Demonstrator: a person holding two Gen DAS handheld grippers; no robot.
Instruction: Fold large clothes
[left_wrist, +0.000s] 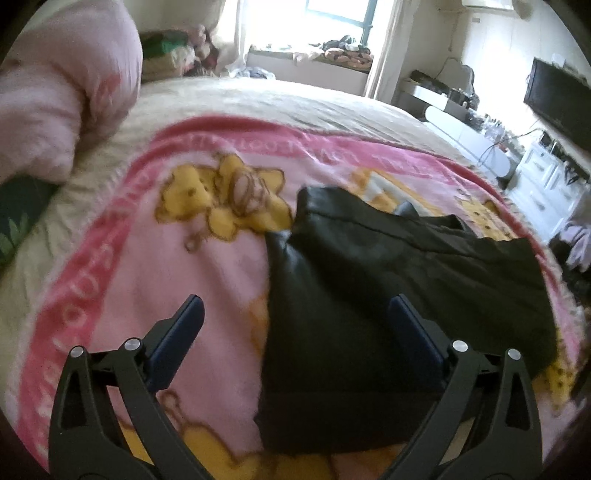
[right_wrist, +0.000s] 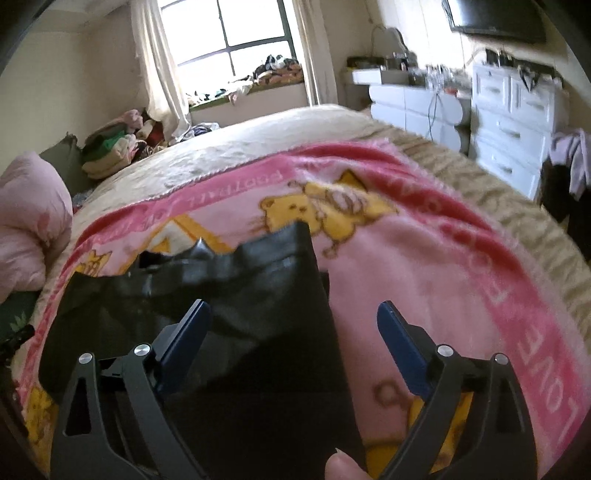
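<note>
A black garment lies folded over on a pink cartoon blanket spread on the bed. In the left wrist view my left gripper stands open above the garment's left edge, its blue pads wide apart and touching nothing. The same black garment fills the lower left of the right wrist view. My right gripper is open above the garment's right edge, with nothing pressed between its pads. A fingertip shows at the bottom.
A pink quilt is bunched at the bed's left. A clothes pile sits by the window. White drawers and a wall television stand to the right of the bed. The pink blanket extends right of the garment.
</note>
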